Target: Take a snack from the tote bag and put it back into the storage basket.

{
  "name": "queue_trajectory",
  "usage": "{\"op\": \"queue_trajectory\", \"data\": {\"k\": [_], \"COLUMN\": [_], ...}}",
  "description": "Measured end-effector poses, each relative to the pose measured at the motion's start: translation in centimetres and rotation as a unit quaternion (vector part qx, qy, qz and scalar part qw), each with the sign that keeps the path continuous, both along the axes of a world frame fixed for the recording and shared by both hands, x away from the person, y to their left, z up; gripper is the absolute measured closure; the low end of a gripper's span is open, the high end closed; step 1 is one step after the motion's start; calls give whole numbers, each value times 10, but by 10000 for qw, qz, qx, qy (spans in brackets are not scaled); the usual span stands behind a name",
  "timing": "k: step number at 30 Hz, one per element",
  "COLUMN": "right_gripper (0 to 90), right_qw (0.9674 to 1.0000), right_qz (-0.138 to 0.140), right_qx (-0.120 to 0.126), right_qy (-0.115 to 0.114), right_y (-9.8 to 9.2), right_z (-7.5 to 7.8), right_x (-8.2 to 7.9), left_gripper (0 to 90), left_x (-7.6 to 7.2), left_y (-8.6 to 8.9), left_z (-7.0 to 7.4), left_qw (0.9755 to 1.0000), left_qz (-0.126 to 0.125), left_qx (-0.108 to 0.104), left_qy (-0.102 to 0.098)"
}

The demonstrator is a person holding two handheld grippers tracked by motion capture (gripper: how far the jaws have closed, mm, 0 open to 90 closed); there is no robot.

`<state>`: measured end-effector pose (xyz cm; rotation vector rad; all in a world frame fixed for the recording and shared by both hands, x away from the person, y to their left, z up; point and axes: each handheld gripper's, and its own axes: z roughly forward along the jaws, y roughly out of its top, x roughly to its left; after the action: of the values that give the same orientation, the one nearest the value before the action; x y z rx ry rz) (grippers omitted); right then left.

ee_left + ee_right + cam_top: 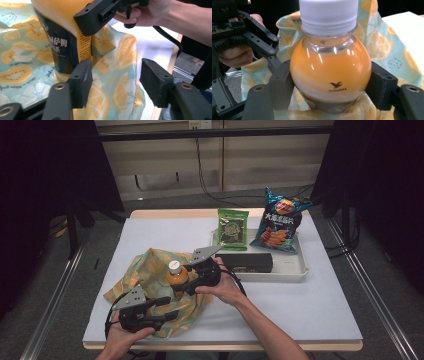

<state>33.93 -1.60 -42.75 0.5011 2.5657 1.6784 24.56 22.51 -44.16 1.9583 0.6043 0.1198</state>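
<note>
1. The white surface [310, 310] fills the middle of the high view, and you stand at its near edge with both forearms coming in from below
2. At the far right of the surface sits a pale tray [295, 267] holding a blue crisp bag [279, 222], a green snack packet [233, 229] and a black box [247, 262], all well apart from your hands
3. At the near left lies a crumpled fruit-print cloth [145, 270], pale green with orange slices, and both tools work over it
4. An orange drink bottle [330, 72] stands upright on the cloth, white cap up, so its long axis is vertical
5. Your right gripper [197, 275] reaches the bottle from the right, roughly level; its fingers [283, 82] press on both sides of the round shoulder just below the cap, about two-thirds open and holding the bottle
6. Your left gripper [165, 307] rests nearer to you, low over the cloth, with the bottle just ahead and to the left of its fingers [81, 81]
7. The left fingers stand about half open with only cloth showing in the gap; they grip nothing, and the left one lies just beside the bottle's label
8. Judged from this, your right hand has the bottle and your left is the free one nearest the cloth
</note>
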Motion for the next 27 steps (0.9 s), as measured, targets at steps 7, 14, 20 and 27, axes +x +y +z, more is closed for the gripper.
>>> {"op": "queue_trajectory", "data": {"k": [7, 14, 20, 27], "right_gripper": [309, 309, 309, 309], "right_qw": [9998, 9993, 9987, 9982], "right_qz": [-156, -252, -317, -390], "right_qx": [141, 288, 372, 448], "right_qy": [20, 56, 117, 85], "right_y": [-2, -5, -6, -7], "right_z": [10, 21, 32, 43], "right_x": [-1, 0, 2, 3], "left_gripper": [287, 168, 114, 110], "left_x": [0, 2, 2, 2], "left_y": [3, 9, 13, 18], "left_z": [4, 8, 8, 9], "left_qw": [9994, 9978, 9961, 9950], "left_qz": [216, 433, 586, 696], "left_qx": [-265, -472, -588, -619], "left_qy": [-77, -185, -298, -355]}}
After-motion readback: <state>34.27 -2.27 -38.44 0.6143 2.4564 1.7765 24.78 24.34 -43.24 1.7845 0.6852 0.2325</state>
